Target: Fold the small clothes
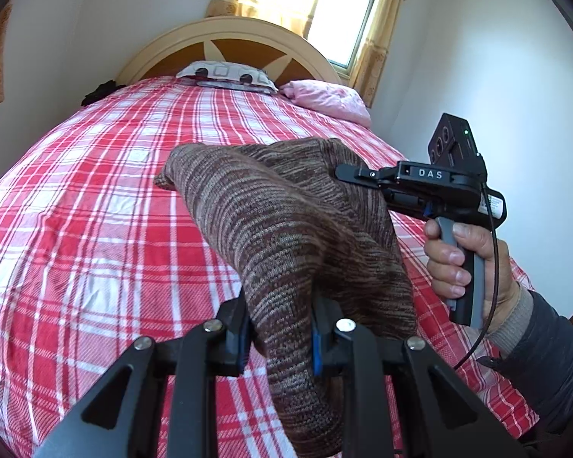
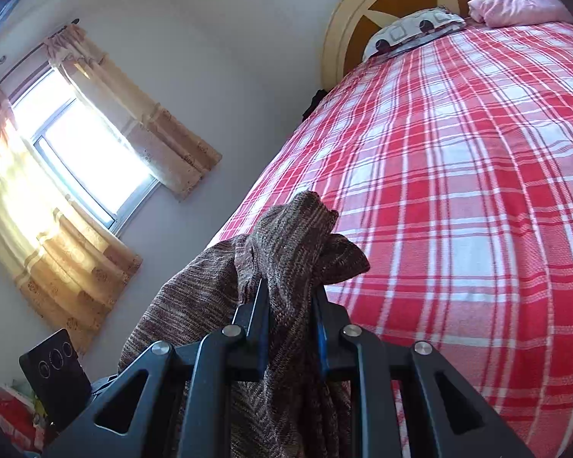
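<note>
Hanging between the two grippers, a brown striped knit garment is held up above the bed, which is covered by a red and white plaid sheet. One part of the knit is pinched between the nearly closed jaws of the left gripper, and fabric is seen bunched between the blue-edged pads and trailing down below them. Another part of the cloth is clamped in the right gripper, which is seen from the left wrist view with its fingers buried in the fabric's upper edge; its handle is gripped by a hand in a dark sleeve. In the right wrist view the same narrow grip is shown, with the knit squeezed between the pads and a loose flap standing up beyond the fingertips. Whether the garment's lower end touches the sheet cannot be told. A patterned pillow and a pink bundle are laid by the headboard, well apart from the garment.
</note>
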Available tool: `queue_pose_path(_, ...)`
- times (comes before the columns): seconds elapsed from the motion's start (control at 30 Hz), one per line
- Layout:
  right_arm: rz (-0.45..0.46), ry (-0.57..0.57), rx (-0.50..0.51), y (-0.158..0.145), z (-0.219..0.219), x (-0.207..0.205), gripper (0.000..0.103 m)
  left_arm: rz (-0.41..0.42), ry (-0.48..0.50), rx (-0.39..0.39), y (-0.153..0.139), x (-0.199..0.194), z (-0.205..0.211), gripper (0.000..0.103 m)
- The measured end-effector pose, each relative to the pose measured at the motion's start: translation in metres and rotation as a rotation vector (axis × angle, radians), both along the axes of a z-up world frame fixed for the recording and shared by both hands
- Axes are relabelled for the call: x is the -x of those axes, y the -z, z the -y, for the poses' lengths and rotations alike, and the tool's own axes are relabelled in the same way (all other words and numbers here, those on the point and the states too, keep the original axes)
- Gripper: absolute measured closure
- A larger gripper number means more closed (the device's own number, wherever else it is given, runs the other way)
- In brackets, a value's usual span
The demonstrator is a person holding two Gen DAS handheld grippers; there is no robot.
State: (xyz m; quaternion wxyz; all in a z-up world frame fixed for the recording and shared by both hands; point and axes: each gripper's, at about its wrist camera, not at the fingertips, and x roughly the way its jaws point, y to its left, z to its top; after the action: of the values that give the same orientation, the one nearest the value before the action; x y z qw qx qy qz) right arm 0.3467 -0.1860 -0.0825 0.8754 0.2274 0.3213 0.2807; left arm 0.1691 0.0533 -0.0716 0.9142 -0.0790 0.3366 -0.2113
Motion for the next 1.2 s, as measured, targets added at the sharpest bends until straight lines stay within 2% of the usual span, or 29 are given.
queue_pose_path(0.63,-0.03,-0.068,0.022,0.009,-0.059,-0.016,0.084,-0.024,-0.09,0.049,0.016,0.022,-0.051,0.079)
queue_pose_path(1.2,-0.079,-0.119,0.045,0.029,-0.097,-0.035,0.084,-0.066,-0.148,0.054,0.028,0.029,-0.069,0.079)
